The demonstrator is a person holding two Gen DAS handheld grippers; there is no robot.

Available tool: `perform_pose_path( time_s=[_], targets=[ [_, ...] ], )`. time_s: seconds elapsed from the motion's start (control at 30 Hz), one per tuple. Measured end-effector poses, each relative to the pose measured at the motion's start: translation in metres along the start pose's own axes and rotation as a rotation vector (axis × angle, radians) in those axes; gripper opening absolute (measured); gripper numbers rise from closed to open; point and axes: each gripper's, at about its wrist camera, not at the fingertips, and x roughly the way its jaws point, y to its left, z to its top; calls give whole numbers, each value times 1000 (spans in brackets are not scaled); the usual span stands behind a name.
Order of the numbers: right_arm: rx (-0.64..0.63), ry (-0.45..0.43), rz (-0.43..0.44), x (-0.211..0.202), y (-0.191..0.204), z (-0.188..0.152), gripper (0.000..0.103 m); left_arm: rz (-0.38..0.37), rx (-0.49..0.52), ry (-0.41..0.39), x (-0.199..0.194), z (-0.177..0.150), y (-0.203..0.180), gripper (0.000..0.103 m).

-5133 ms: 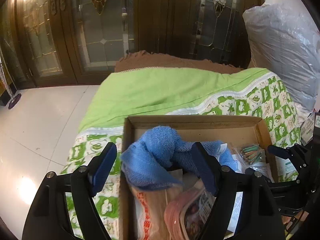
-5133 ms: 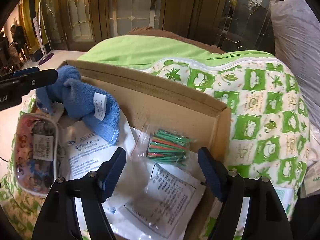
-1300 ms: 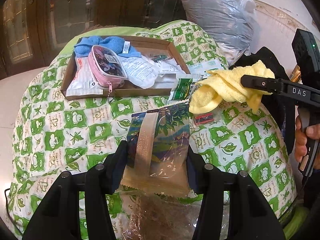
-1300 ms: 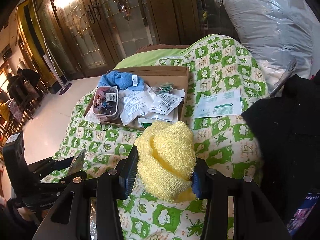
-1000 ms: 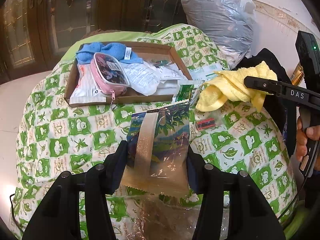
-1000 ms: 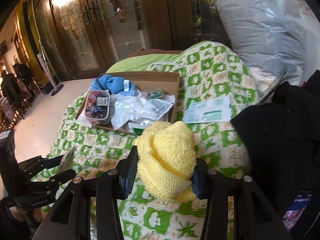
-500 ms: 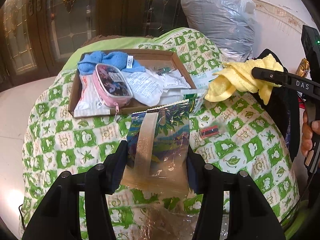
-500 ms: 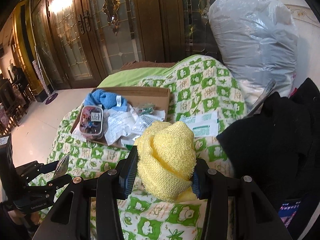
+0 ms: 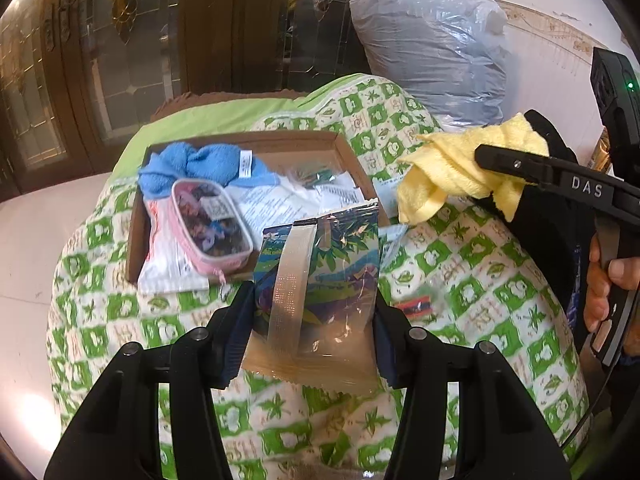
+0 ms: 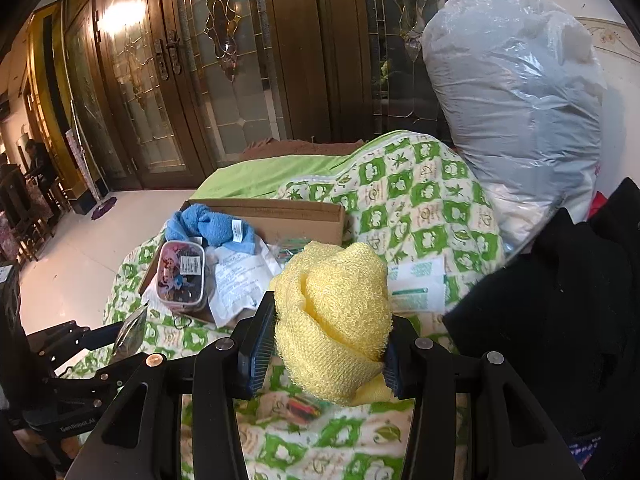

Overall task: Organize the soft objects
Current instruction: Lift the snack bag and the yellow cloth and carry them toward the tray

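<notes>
Left gripper (image 9: 312, 316): fingers clamped on a printed plastic packet (image 9: 320, 280). Right gripper (image 10: 326, 340): fingers pinching a yellow towel (image 10: 332, 312). A hand (image 9: 604, 284) grips the right handle.

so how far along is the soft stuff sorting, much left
Partly done. The cardboard box already holds a blue towel, a pink pouch and paper packets. In hand: the left gripper is clamped on a clear leaf-print packet, and the right gripper on a yellow towel, both above the quilt. Left: placing these two, plus the small red packet and a green-and-white packet lying on the quilt.
</notes>
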Motion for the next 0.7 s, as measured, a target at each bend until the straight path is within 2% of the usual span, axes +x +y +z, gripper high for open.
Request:
perform_pose_path(
  time_s=[0.2, 0.43, 0.6, 0.7],
  targets=[
    [13, 6, 15, 28, -1, 12, 45, 15, 5, -10, 14, 26, 8, 51],
    [42, 7, 34, 72, -1, 32, 45, 52, 1, 12, 49, 61, 25, 51],
    [52, -31, 45, 100, 3, 52, 45, 66, -3, 42, 80, 86, 33, 51],
    [46, -42, 50, 126, 6, 60, 45, 74, 1, 86, 107, 94, 35, 51]
  ],
)
